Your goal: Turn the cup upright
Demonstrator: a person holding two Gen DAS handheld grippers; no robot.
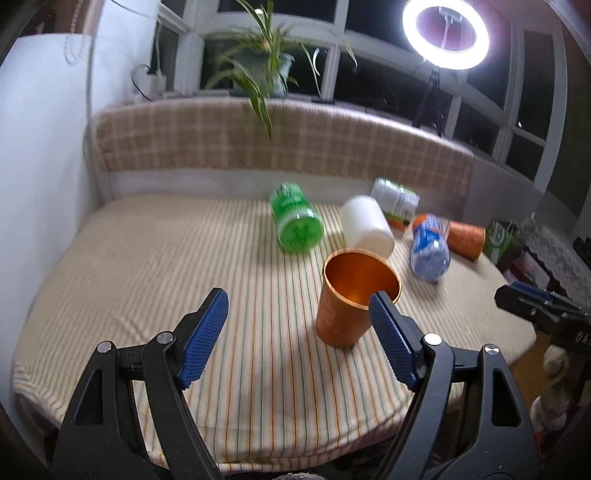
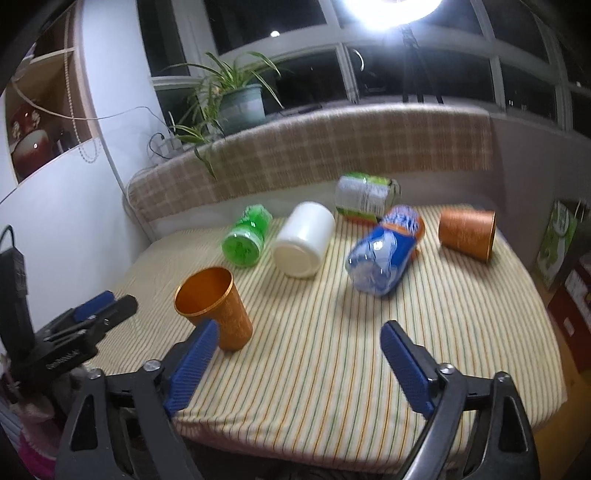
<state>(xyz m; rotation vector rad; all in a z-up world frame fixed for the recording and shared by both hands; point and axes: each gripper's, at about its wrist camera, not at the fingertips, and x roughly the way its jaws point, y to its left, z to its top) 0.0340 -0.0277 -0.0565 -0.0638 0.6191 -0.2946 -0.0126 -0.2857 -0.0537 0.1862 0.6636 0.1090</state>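
Right now your left claw (image 1: 299, 306) is spread wide with nothing between its blue pads (image 1: 205, 332). The near cup (image 1: 351, 299) stands upright on the striped surface (image 1: 147, 258), mouth up, and in the left wrist view your right-hand pad overlaps its rim; whether it touches the cup you cannot tell from that picture. In the right wrist view the left claw (image 2: 105, 301) sits off to the left of that cup (image 2: 214, 301), apart from it.

Your right claw (image 2: 299, 341) is also open and empty, held over the near edge of the surface (image 2: 332, 387). Its left pad (image 2: 192, 365) lies just in front of the upright cup's base, though contact cannot be judged. It shows at the right edge of the left wrist view (image 1: 532, 295) as well.

A second cup (image 2: 467, 232) lies on its side at the far right of the surface, mouth pointing right; you see it in the left wrist view too (image 1: 465, 238). Between the two cups, three containers lie toppled: a green bottle (image 2: 245, 238), a white jar (image 2: 304, 243) and a blue bottle (image 2: 384, 254). Behind them a can (image 2: 365, 199) lies against the plaid cushion (image 2: 295, 155). A potted plant (image 2: 240, 103) stands on the window sill, and a ring light (image 1: 445, 33) glares above.
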